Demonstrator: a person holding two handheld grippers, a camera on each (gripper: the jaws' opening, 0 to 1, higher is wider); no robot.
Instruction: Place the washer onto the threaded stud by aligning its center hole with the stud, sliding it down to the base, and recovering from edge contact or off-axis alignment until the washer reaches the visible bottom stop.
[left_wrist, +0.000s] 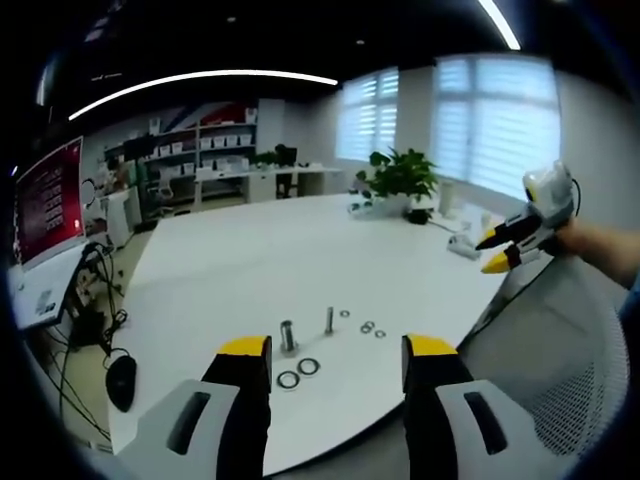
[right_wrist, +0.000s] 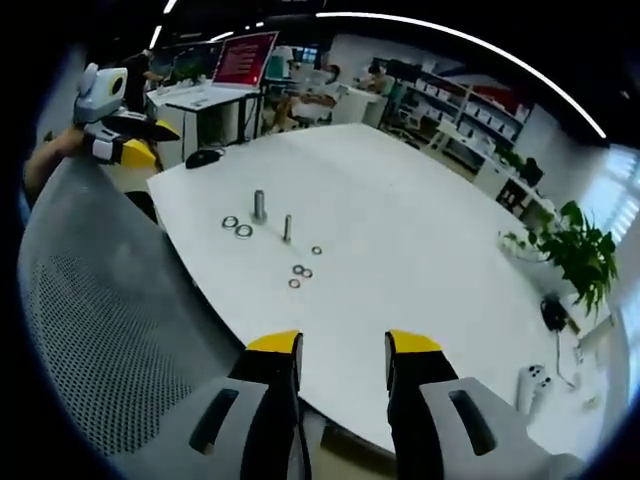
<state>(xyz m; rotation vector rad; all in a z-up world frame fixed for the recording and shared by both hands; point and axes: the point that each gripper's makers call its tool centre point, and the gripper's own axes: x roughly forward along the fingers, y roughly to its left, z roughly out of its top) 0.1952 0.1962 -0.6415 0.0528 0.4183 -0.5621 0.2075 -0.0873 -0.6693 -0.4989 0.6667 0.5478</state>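
Note:
Two upright studs stand on the white table (left_wrist: 250, 260): a thick stud (left_wrist: 288, 335) (right_wrist: 259, 205) and a thinner threaded stud (left_wrist: 329, 320) (right_wrist: 287, 228). Two larger washers (left_wrist: 289, 380) (right_wrist: 230, 222) lie beside the thick stud. Several small washers (left_wrist: 368, 326) (right_wrist: 298, 269) lie loose near the thin one. My left gripper (left_wrist: 338, 350) hovers open off the table's near edge, nothing between its jaws; it also appears as the left gripper (right_wrist: 125, 135) at the upper left of the right gripper view. My right gripper (right_wrist: 344, 345) is open and empty, also off the table edge, seen as the right gripper (left_wrist: 505, 245) held by a hand.
A grey mesh chair back (left_wrist: 560, 360) (right_wrist: 110, 320) stands between the two grippers at the table's edge. A black mouse (left_wrist: 120, 380) (right_wrist: 205, 155) and a red-screened monitor (left_wrist: 45, 200) sit at one end. A potted plant (left_wrist: 400, 180) (right_wrist: 575, 250) stands at the far side.

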